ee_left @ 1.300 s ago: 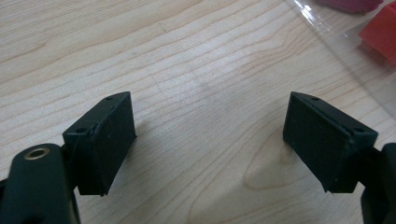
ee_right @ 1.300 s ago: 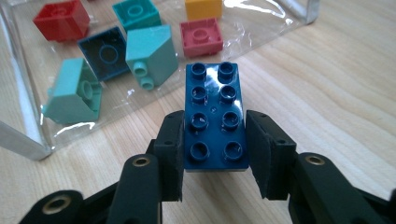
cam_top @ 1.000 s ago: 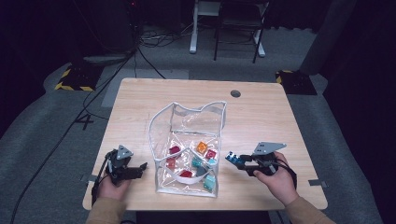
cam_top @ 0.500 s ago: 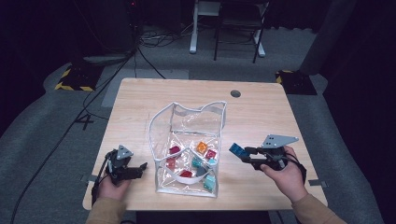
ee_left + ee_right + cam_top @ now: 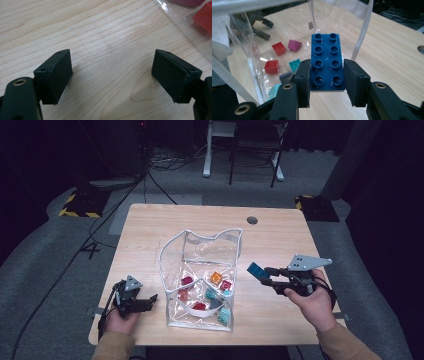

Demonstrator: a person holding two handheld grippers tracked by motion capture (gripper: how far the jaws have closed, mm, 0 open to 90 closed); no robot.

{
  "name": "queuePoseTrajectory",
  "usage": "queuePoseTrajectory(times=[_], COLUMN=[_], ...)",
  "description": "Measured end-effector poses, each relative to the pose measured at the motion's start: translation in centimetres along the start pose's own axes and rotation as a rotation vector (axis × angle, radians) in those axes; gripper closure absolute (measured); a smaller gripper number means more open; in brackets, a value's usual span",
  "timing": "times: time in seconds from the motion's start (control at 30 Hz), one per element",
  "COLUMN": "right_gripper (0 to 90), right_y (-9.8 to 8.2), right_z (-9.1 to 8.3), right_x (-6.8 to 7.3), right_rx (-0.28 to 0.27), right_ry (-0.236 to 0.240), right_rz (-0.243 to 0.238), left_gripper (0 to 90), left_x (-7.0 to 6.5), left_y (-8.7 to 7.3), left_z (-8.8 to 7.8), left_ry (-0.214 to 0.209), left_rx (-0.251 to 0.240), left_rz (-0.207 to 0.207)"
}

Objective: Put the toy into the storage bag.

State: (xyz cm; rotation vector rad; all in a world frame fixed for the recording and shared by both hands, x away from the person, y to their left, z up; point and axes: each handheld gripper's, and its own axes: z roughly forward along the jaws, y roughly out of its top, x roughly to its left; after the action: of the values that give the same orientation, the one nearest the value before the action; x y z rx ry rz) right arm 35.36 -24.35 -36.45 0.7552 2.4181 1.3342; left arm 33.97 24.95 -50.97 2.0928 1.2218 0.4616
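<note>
- Your left gripper (image 5: 150, 299) rests low on the table (image 5: 150, 227), just left of the bag (image 5: 200, 270). Its fingers (image 5: 58, 75) are wide apart with nothing but bare wood between them. I judge this hand idle for now.
- The clear bag stands open-topped in the middle of the table. I count about nine small bricks (image 5: 216, 278) inside: red, orange, teal, purple and grey; some overlap, so the count is rough.
- Your right gripper (image 5: 264, 275) hangs above the table, just right of the bag. Its fingers (image 5: 303, 80) are clamped on the long sides of one blue brick (image 5: 327, 62), studs up.
- The step in hand looks like carrying this brick to the bag. Next, you need to lift it over the rim, move it left above the opening, then spread the fingers.
- Counted: two grippers, one bag, one blue brick held.
</note>
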Motion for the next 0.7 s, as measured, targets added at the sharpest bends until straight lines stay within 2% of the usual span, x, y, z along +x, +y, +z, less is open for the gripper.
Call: queuePoseTrajectory(times=[0.47,0.7], right_gripper=[59.5,59.5], right_y=[3.6,5.5], right_z=[-1.2,-1.2], right_x=[0.3,0.5], right_rx=[-0.060,-0.082], right_ry=[0.012,0.022], right_rz=[-0.032,-0.051], left_gripper=[17.3,17.3], left_x=[0.0,0.0], left_y=[0.0,0.0], left_z=[0.0,0.0], left_ry=[0.002,0.001], left_rx=[0.000,0.000], left_rz=[0.000,0.000])
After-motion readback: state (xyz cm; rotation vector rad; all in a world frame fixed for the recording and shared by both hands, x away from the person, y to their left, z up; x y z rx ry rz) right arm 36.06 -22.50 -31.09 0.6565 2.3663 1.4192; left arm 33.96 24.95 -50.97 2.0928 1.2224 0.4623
